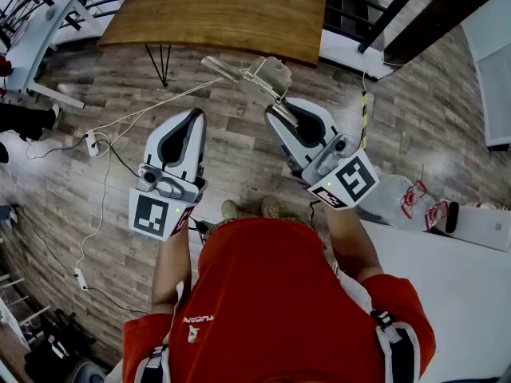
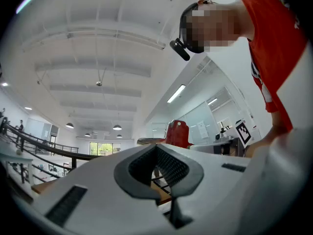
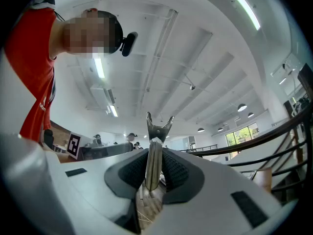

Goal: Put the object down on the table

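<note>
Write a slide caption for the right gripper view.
Right gripper, tilted toward the ceiling, clamps a fork-tipped metal tool.

Open-plan lab hall: high ceiling (image 2: pixel 98 43), pendant lamps (image 2: pixel 117 127).

left gripper (image 1: pixel 195 116): fingers (image 1: pixel 199 138) together, pointing forward | right gripper (image 1: pixel 277 112): fingers (image 1: pixel 319 123) clamped, pointing forward

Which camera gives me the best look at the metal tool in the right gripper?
The head view: it shows the metal tool at full length, sticking out past the right gripper. The right gripper view shows it edge-on, a thin forked strip clamped between the jaws. The left gripper view misses it.
</note>
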Demonstrator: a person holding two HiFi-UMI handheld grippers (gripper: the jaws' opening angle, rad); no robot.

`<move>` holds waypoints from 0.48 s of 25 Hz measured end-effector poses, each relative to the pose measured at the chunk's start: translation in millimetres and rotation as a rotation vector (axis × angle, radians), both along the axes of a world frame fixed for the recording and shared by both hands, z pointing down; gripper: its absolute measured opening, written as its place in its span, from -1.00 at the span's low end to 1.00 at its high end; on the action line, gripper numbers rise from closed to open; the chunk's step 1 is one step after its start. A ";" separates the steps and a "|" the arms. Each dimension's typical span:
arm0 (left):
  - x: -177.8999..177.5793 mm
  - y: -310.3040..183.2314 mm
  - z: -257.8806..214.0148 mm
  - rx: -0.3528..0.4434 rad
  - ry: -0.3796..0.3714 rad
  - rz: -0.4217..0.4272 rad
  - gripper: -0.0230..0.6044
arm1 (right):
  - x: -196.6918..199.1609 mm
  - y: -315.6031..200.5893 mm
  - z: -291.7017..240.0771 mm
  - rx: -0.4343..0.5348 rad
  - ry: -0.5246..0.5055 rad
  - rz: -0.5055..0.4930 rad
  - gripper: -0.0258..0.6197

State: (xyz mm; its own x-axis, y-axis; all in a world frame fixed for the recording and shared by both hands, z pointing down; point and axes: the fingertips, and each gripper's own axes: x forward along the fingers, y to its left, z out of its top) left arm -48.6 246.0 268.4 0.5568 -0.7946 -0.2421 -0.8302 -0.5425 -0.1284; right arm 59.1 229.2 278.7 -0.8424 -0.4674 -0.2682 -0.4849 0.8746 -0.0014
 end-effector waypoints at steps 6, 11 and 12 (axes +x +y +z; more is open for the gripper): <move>10.3 -7.2 6.0 -0.010 0.005 -0.015 -0.90 | 12.4 -7.4 4.4 -0.011 -0.012 -0.014 -0.64; 18.1 -16.2 9.6 -0.020 0.012 -0.042 -0.90 | 31.2 -16.0 7.8 -0.021 -0.024 0.001 -0.64; 20.2 -17.4 10.3 -0.020 0.013 -0.048 -0.90 | 35.1 -17.4 9.1 -0.024 -0.024 0.002 -0.64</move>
State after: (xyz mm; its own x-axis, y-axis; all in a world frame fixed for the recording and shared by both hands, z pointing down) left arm -28.4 228.6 278.7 0.5145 -0.8252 -0.2330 -0.8570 -0.5040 -0.1073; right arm 94.3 211.8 287.8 -0.8349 -0.4754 -0.2772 -0.4860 0.8733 -0.0339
